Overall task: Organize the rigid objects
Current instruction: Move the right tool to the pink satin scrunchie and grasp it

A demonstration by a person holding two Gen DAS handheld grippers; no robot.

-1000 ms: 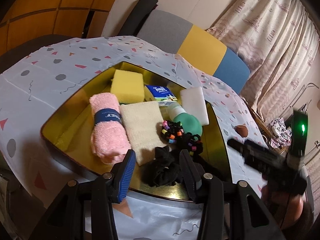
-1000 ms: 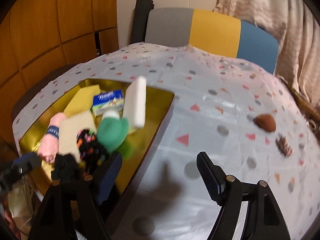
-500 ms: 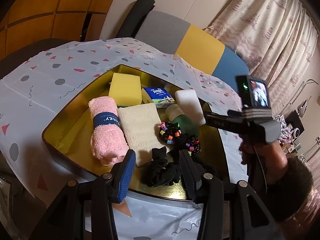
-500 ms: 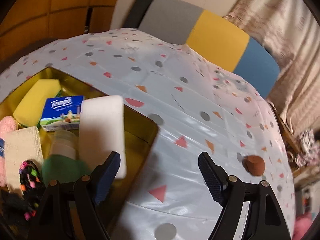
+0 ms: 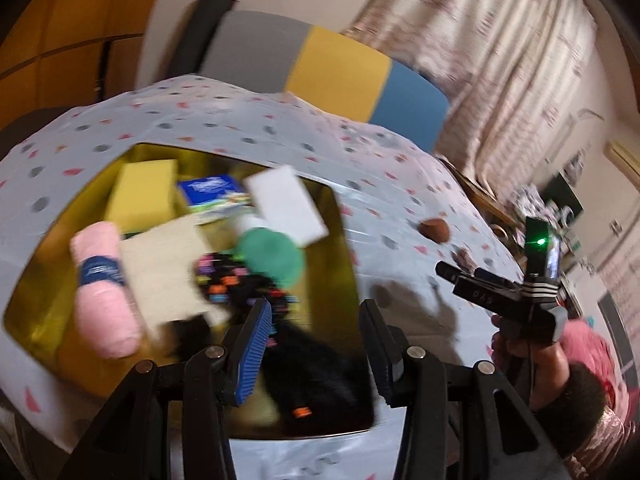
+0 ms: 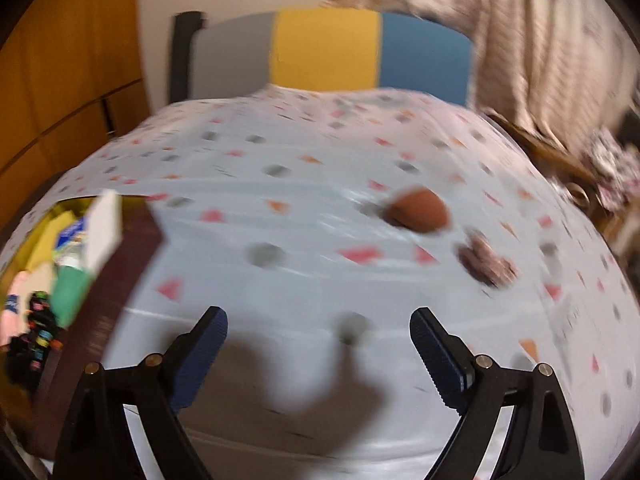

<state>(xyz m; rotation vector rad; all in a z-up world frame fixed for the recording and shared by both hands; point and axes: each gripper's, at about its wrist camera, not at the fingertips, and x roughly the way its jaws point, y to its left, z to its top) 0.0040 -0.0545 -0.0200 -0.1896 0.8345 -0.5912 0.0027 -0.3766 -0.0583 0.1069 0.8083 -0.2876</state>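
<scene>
Left wrist view showed the left gripper [image 5: 316, 336] with its jaws apart and nothing between them, poised over the near edge of a gold tray [image 5: 344, 240] set on the patterned tabletop [image 5: 224, 120]. Nearest in the tray lay a black cloth bundle [image 5: 316, 376], then a tangle of beaded hair ties [image 5: 232, 280], a pink rolled towel [image 5: 102, 288] and a beige cloth [image 5: 160, 268]. Farther in sat a green bottle [image 5: 272, 256], a white sponge block [image 5: 286, 210], a blue tissue pack [image 5: 212, 196] and a yellow sponge [image 5: 142, 190]. Outside the tray, to the right, a brown rounded object [image 5: 434, 229] rested on the tabletop, and the right gripper [image 5: 460, 276] hung above the cloth beyond it. In the right wrist view, the right gripper [image 6: 320, 344] stood wide open and empty over bare cloth; ahead of it lay a dark speckled object [image 6: 486, 260] just beside the brown rounded object [image 6: 418, 210], both well apart from the tray at the left. Motion blur softened both pictures. A striped chair back [image 6: 324, 48] and curtain [image 6: 520, 40] stood behind.
</scene>
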